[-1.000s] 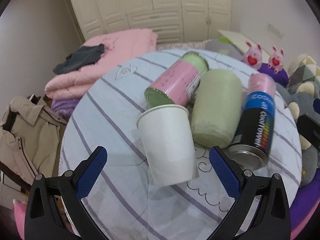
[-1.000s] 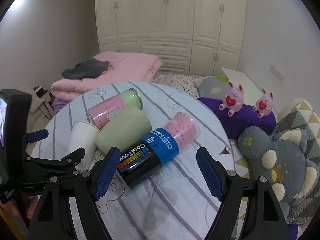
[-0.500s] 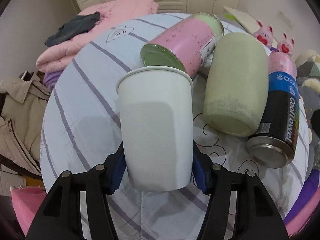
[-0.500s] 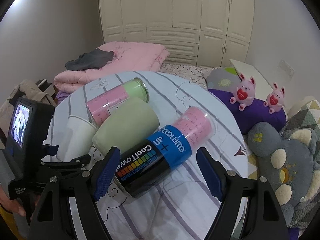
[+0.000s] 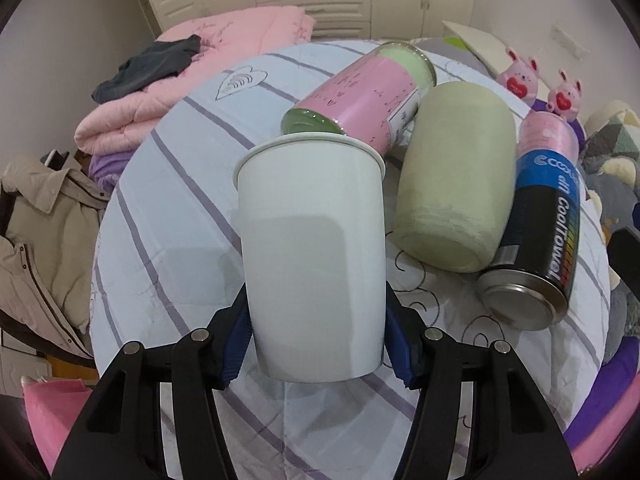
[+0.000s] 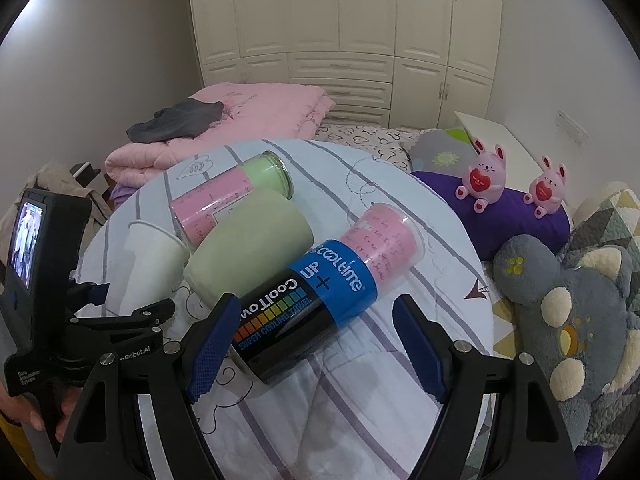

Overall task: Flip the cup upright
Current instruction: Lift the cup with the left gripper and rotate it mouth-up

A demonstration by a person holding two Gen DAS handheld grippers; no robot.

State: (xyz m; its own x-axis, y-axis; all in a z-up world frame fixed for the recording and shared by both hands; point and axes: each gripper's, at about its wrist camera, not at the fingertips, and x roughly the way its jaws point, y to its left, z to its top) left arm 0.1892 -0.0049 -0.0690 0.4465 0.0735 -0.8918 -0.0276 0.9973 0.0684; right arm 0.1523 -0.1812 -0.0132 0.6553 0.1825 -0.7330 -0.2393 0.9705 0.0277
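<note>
Since the earlier frame, the left gripper (image 5: pixel 318 330) had closed on the base of the white paper cup (image 5: pixel 314 256) over the striped round table (image 5: pixel 168 184), a light, crushable thing needing gentle pressure, while the right gripper (image 6: pixel 314 346) gaped empty.

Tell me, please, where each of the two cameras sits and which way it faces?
Left wrist: on the left gripper, facing forward along its fingers at the white paper cup clamped between them; only its black arms and blue pads show.
Right wrist: on the right gripper, open, facing the CoolTowel can and wardrobe; the left gripper and a hand show at left.
Shared: paper cup, green tumbler, can, striped cloth.
</note>
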